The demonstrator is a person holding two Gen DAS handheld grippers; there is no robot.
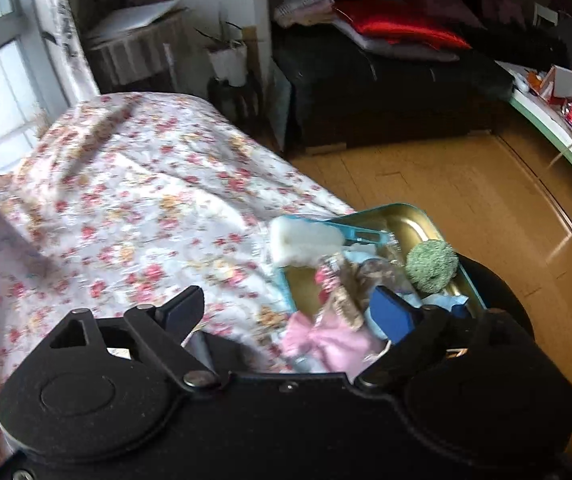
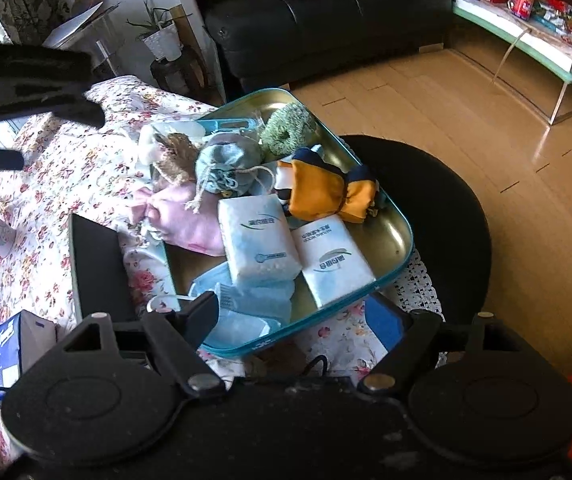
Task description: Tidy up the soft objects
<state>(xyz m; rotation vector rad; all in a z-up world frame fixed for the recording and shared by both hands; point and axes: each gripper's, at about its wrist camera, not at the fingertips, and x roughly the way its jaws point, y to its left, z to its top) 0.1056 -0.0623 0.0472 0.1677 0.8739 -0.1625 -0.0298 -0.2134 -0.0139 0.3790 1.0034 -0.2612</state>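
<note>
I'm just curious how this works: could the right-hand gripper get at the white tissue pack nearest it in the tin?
Probably yes. The right gripper is open and empty, the tissue pack lies uncovered at the tin's near edge, with nothing between them.

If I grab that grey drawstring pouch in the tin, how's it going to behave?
The grey pouch looks like soft cloth, bunched and wrinkled, so it will probably squash and sag rather than hold its shape. Its twine trails loose over the pink pouch, so it may drag or snag. It lies among other things in the tin, so lifting may nudge them.
</note>
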